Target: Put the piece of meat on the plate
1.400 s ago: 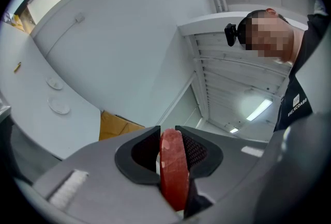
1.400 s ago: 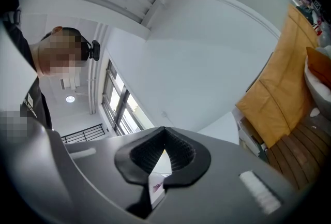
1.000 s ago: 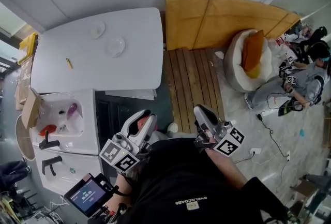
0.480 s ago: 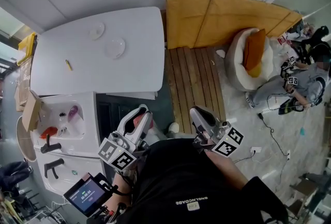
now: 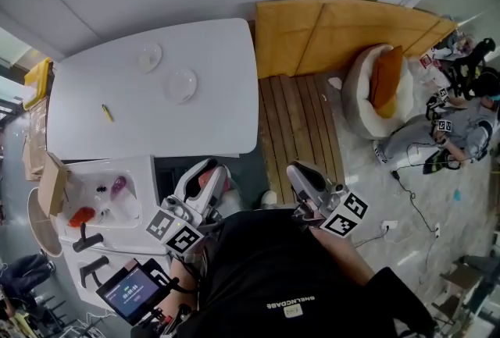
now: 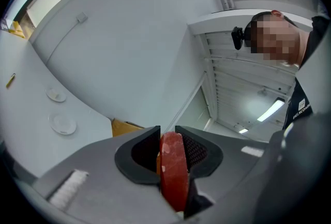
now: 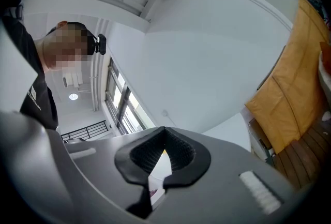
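Note:
A red slab of meat (image 6: pixel 173 166) stands on edge between the pads of my left gripper (image 6: pixel 166 132), which is shut on it. From the head view that gripper (image 5: pixel 211 169) is held level in front of my body, with the meat (image 5: pixel 208 182) showing pink between its jaws. It points toward the white table (image 5: pixel 117 114). A clear round plate (image 5: pixel 180 84) lies on the table, with a smaller dish (image 5: pixel 148 58) beyond it. The same plate (image 6: pixel 63 123) appears far off in the left gripper view. My right gripper (image 5: pixel 295 170) is level beside the left one, its tips (image 7: pixel 164 130) together and empty.
A yellow pen (image 5: pixel 107 112) lies on the table's left part. A white sink counter (image 5: pixel 137 172) with small items stands at my left. Wooden slats (image 5: pixel 297 122), a beanbag (image 5: pixel 379 90) and a seated person (image 5: pixel 449 129) are to the right.
Both grippers have moved forward with me toward the white table, which now sits nearer in the head view. The meat stays gripped in the left jaws.

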Available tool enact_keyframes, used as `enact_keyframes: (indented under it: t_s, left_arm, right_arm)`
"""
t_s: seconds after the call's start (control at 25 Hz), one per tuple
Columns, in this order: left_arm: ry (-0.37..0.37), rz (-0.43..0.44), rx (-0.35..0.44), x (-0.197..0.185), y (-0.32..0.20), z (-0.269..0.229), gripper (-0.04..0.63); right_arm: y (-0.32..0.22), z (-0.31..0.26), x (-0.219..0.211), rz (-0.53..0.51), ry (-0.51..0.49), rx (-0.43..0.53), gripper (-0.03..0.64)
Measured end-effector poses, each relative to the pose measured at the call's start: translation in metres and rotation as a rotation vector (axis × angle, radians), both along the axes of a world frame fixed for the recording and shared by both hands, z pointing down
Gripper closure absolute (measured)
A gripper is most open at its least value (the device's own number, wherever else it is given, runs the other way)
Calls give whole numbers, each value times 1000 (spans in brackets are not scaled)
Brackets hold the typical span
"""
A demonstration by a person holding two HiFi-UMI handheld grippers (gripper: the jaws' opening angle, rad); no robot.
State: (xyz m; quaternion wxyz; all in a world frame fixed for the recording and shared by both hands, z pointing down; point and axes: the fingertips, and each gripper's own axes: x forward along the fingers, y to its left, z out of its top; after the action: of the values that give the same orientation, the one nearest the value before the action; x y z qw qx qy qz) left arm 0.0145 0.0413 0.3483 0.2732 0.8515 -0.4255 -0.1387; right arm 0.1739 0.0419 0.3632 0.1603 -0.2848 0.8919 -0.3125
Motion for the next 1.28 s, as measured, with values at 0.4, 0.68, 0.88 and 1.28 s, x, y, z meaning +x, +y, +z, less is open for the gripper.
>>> enact_keyframes:
  t_s: [0.4, 0.68, 0.88, 1.28]
  left_arm:
    - [-4, 3, -5, -54, -59, 7, 486]
    - [4, -5, -10, -89, -101, 16, 486]
    - [11, 6, -24, -132, -144, 30, 486]
    - [0, 11, -66, -149, -163, 55, 486]
  right_arm:
    - [-44, 2, -40, 32, 27, -5, 612]
    - [-69, 2, -53, 89, 24, -12, 612]
    - [-99, 6, -90, 113, 50, -23, 612]
    - [-96, 5, -106, 109, 85, -37, 614]
